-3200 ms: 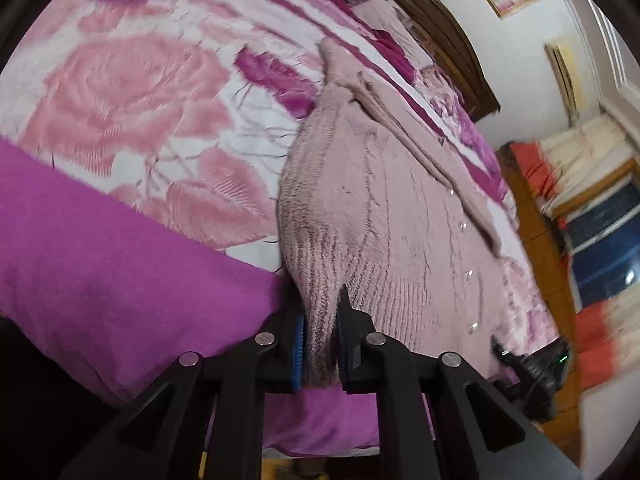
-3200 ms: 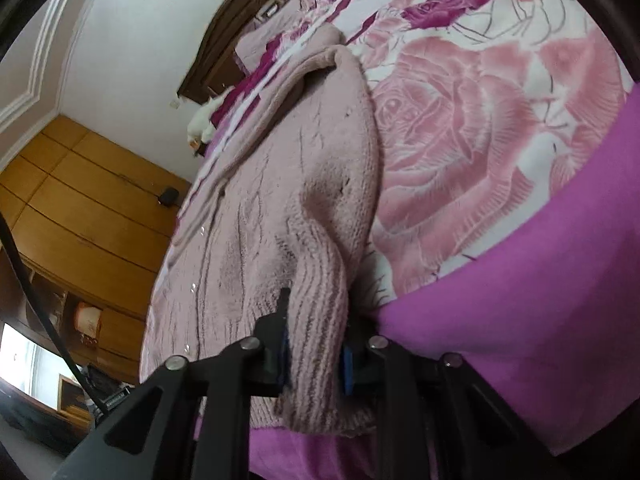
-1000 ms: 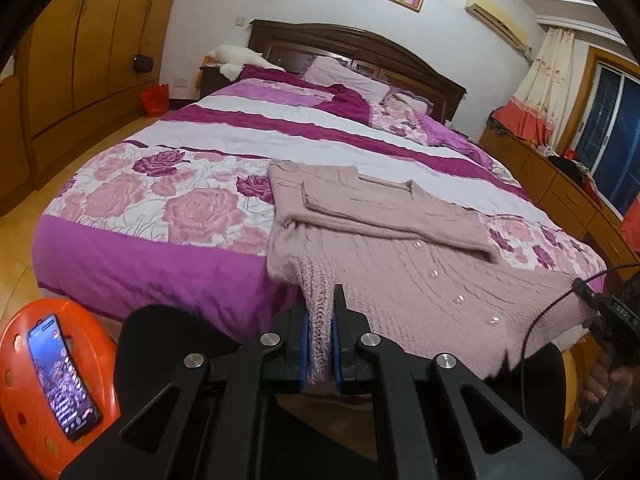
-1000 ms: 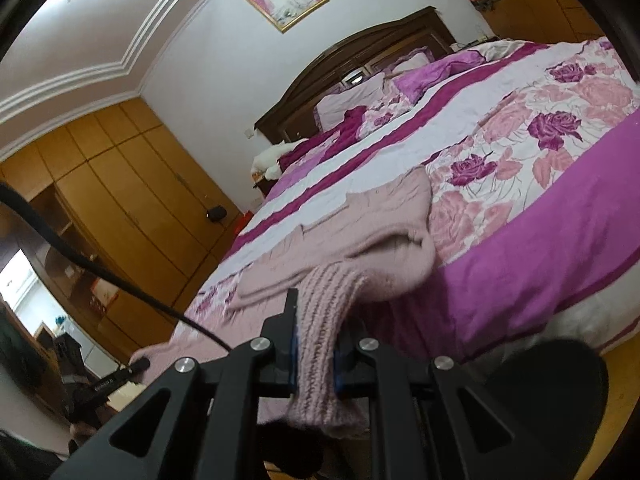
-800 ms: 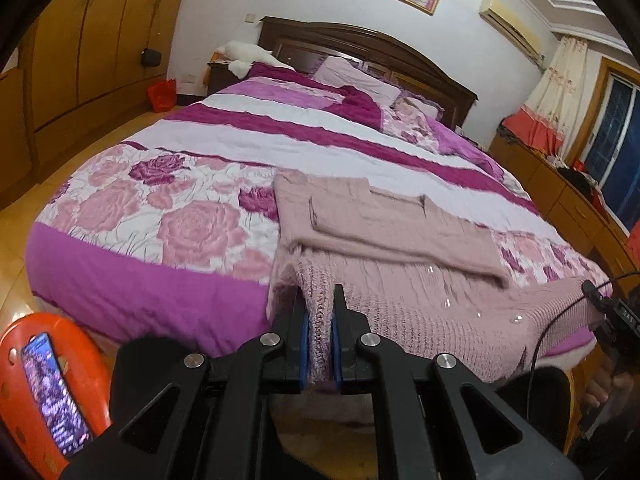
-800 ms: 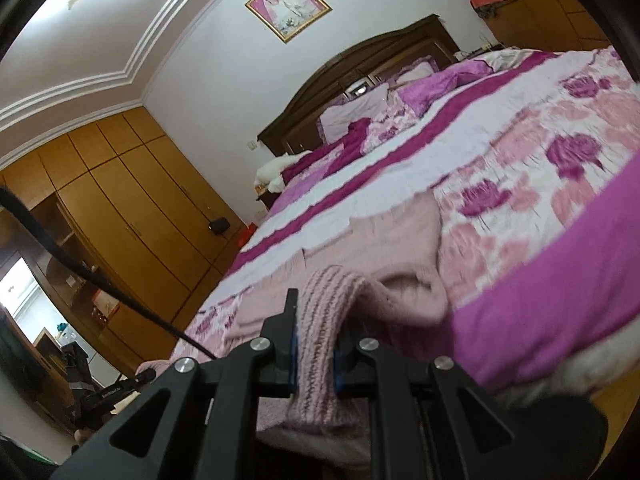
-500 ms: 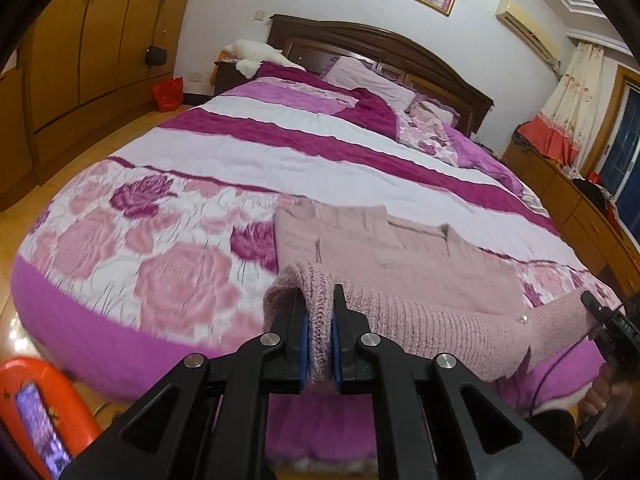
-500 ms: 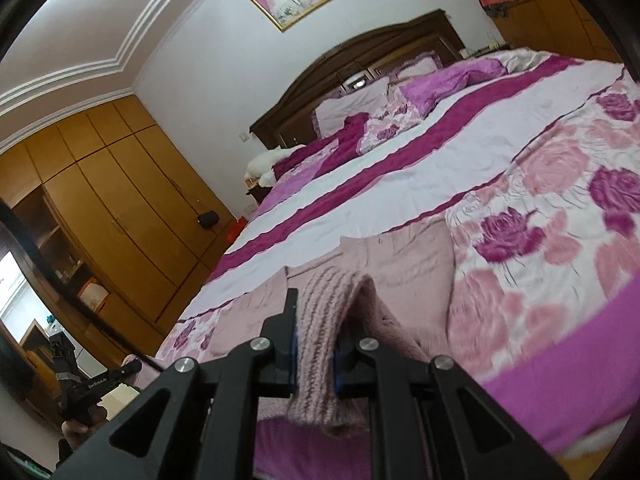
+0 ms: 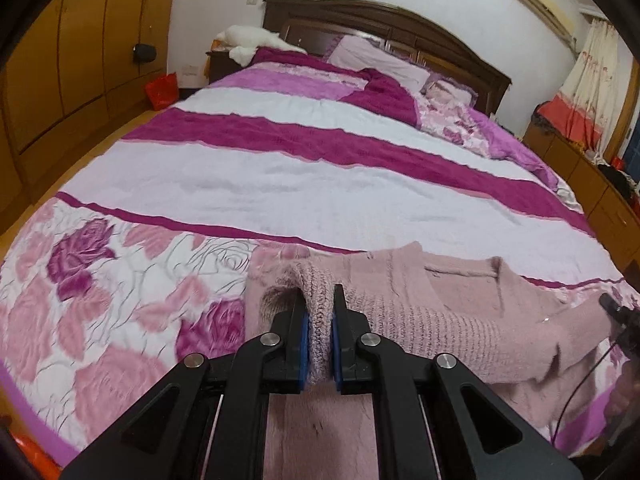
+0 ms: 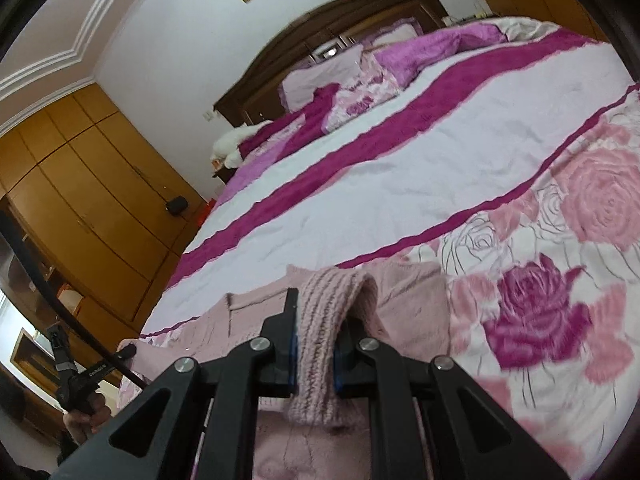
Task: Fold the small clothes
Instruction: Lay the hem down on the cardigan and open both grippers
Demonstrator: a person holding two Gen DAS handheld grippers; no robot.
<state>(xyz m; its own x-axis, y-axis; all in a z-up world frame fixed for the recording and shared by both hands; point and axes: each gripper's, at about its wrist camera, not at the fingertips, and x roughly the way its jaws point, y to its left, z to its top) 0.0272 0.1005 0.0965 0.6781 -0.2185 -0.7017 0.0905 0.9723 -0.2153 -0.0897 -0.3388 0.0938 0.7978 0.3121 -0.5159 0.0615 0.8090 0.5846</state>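
Cardigan [image 9: 448, 320]: pink knit, lying near the foot of the bed [image 9: 280, 184] on the rose-print part of the cover, its ribbed bottom edge lifted and stretched between your two claws.
Left claw [image 9: 319, 334]: narrow, clamped on the ribbed hem at one corner, knit bunched between the blue pads.
Right claw [image 10: 314, 344]: narrow too, holding the other hem corner, a thick roll of rib hanging below the jaws.
Step in hand: judged as carrying the hem over the body toward the collar [image 9: 494, 270].
How to do it well: keep both corners level and the hem taut, so the fold line runs straight.
Landing: aim the hem just short of the collar, then lower both corners together.
Risk: the heavy knit may sag in the middle; let go only once it lies flat.
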